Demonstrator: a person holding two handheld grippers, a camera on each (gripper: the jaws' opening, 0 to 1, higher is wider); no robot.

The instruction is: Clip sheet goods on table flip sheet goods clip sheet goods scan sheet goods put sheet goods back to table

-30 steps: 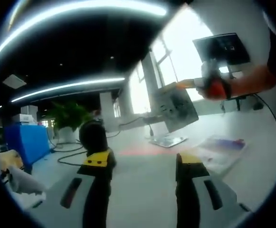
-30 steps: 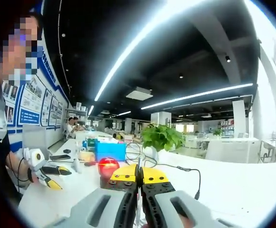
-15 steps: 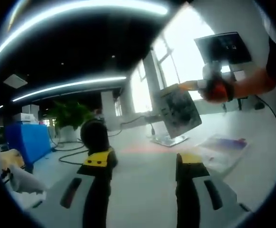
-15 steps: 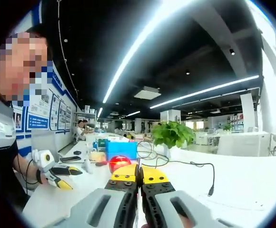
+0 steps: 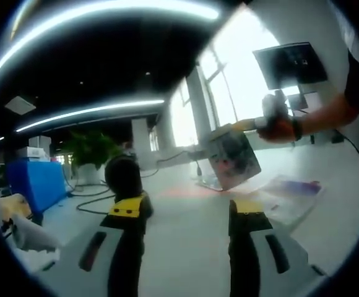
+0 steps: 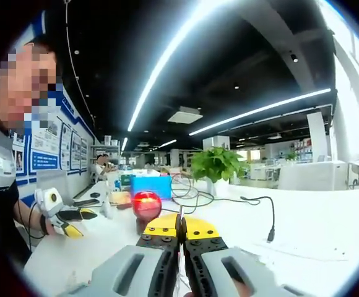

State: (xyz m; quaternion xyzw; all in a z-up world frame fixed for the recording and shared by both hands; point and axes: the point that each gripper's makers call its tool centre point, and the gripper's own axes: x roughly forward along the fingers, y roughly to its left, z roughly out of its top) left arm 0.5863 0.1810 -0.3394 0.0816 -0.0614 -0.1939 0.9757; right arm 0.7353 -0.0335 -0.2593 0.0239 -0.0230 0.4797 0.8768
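Observation:
My right gripper [image 5: 249,125] comes in from the right in the left gripper view, held by a hand, and is shut on a flat printed packet [image 5: 232,154] that hangs tilted above the white table [image 5: 185,253]. In the right gripper view its jaws [image 6: 180,224] are closed on the packet's thin edge [image 6: 180,213]. A dark scanner [image 5: 122,176] stands behind my left jaw tips; its lens glows red [image 6: 146,204]. My left gripper [image 5: 189,210] is open with nothing between its jaws, and shows at the left [image 6: 78,223] in a hand. More sheet goods [image 5: 288,195] lie on the table.
A blue box [image 5: 34,182] and a potted plant [image 6: 215,164] stand at the table's far side. A black cable [image 6: 254,204] trails over the white top. A dark monitor [image 5: 289,65] is above the right hand. A person sits far back [image 6: 99,167].
The packet in my right gripper has dropped a little and tipped, nearer the table. In the right gripper view the scanner's red light has grown larger. The left gripper has held still.

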